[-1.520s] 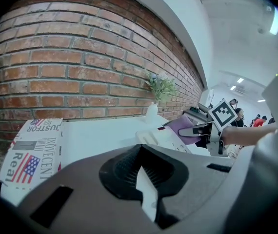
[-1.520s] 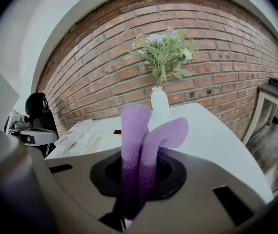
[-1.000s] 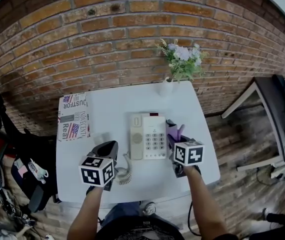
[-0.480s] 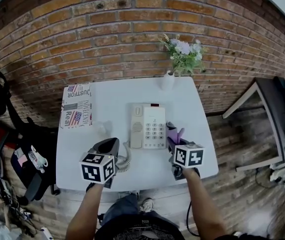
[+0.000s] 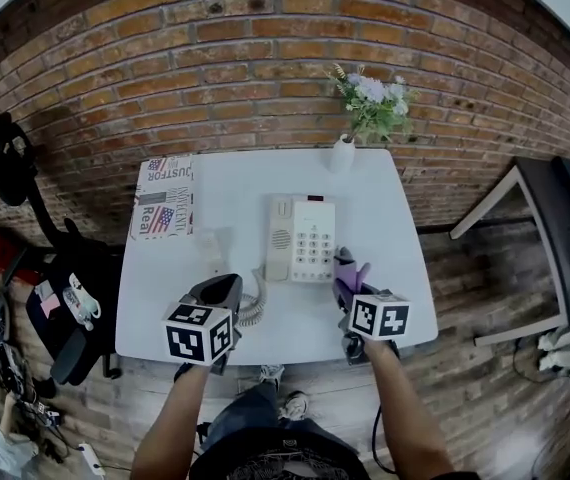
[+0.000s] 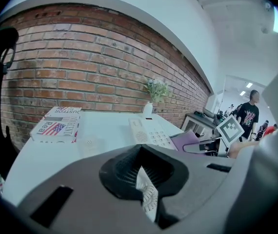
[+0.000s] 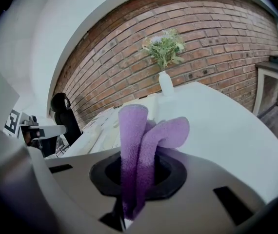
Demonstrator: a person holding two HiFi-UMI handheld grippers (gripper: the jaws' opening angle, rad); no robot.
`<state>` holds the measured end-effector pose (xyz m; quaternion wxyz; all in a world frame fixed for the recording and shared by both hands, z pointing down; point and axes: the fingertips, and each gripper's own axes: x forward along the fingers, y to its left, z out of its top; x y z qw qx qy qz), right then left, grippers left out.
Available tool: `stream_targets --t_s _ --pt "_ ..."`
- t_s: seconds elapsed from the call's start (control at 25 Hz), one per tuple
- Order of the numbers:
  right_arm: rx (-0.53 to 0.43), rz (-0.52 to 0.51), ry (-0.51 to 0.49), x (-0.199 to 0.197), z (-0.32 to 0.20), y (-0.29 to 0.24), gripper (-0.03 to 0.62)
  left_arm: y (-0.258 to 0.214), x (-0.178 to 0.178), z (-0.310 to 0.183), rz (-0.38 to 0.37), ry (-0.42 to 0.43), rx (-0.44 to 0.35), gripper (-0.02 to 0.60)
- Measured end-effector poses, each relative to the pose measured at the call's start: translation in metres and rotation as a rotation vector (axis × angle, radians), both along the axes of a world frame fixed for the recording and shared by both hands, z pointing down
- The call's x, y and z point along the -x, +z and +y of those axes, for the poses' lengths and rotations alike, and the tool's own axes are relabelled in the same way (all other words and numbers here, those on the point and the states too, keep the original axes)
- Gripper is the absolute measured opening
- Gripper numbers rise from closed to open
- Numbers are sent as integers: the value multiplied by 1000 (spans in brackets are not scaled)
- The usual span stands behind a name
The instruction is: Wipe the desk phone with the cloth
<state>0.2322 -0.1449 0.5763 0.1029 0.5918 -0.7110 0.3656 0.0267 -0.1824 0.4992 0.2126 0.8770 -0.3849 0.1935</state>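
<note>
While right claw [image 5: 349,290] grips cloth [image 5: 351,271], left claw [image 6: 150,204] grips phone cord [image 5: 254,311].

Desk phone [image 5: 300,239] is sitting mid-table [image 5: 227,203], flower vase [image 5: 342,154] standing behind it, printed box [image 5: 162,197] lying far left, cloth [image 5: 348,273] sticking up just right of phone.

cream desk phone [image 5: 301,239] mid-table, handset [image 6: 148,196] in left gripper [image 5: 215,296]; purple cloth [image 7: 139,145] in right gripper [image 5: 347,290]

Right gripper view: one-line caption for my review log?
Right gripper clamps a purple cloth, desk phone beyond it on the white table, flower vase by the brick wall.
</note>
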Motion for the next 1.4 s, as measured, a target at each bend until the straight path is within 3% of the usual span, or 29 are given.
stream_targets --t_s 0.48,1.4 --pt "-20 -9 -1 20 16 1 46 2 20 27 -15 -34 0 5" --pt "-20 -11 -230 117 -4 8 46 5 69 48 -19 -164 7 5"
